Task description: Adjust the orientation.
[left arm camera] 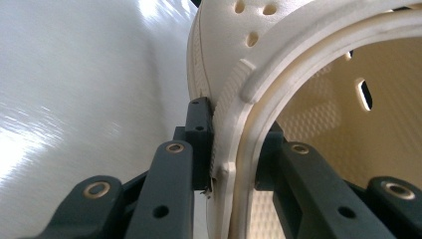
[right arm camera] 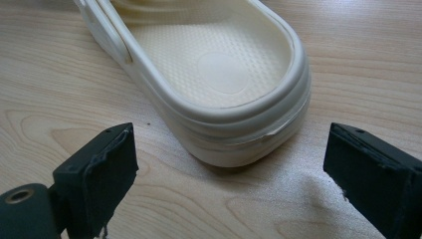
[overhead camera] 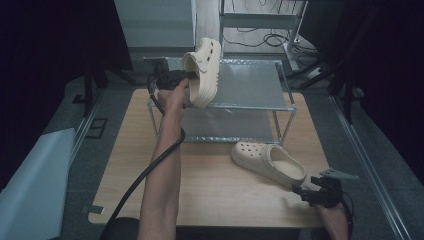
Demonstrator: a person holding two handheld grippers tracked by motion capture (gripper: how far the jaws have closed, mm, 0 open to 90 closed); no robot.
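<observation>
The left gripper (overhead camera: 186, 76) holds a cream clog (overhead camera: 204, 72) in the air above the top shelf of a metal rack (overhead camera: 250, 85) that stands at the far side of the wooden table (overhead camera: 215, 185). The clog is turned on its side, with the toe up and the thick sole toward the person. In the left gripper view the two black jaws are pressed on the wall of this clog (left arm camera: 298, 99), one jaw outside and one inside the opening, beside the ribbed end of the strap.

The second cream clog (overhead camera: 269, 162) lies upright on the table, in front of the rack and to the right, with the toe with its holes pointing left and the heel toward the near right corner. The right gripper (overhead camera: 306, 192) is low over the table just beside that heel. In the right gripper view its jaws are spread wide, one at each side of the heel of this clog (right arm camera: 219, 74), and they do not touch it.
</observation>
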